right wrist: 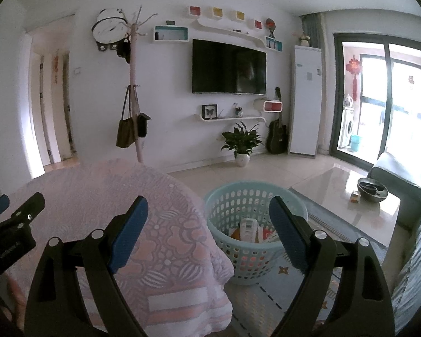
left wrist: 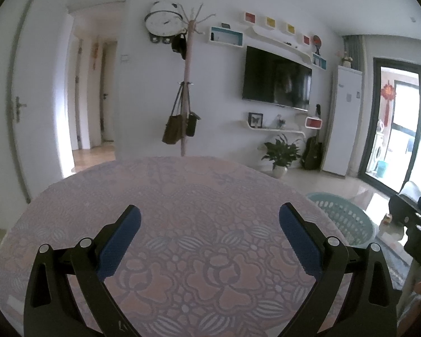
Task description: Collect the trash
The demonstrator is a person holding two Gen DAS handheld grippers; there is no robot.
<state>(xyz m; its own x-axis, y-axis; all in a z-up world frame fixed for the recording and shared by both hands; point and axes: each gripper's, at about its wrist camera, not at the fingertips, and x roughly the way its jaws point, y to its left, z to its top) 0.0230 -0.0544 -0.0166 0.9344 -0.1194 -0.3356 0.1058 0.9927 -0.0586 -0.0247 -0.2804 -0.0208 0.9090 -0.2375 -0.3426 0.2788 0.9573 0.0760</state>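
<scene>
The light blue basket (right wrist: 247, 224) stands on the floor, just to the right of the desk (right wrist: 126, 196). Inside it lie some bits of trash (right wrist: 248, 229): a white pack and some red and orange pieces. I cannot tell what each one is. The right gripper (right wrist: 207, 233) hangs near the basket with its jaws wide open and nothing in them. The left gripper (left wrist: 209, 234) is over the desk, and its jaws are wide open too, with nothing between them. The desk has a pink flowery cloth (left wrist: 182, 210) on it. To the right is a shiny low table (right wrist: 348, 193) with a dark bowl (right wrist: 372, 189). On the far wall hangs a black TV (right wrist: 229, 67), with a green plant (right wrist: 240, 140) below it.
</scene>
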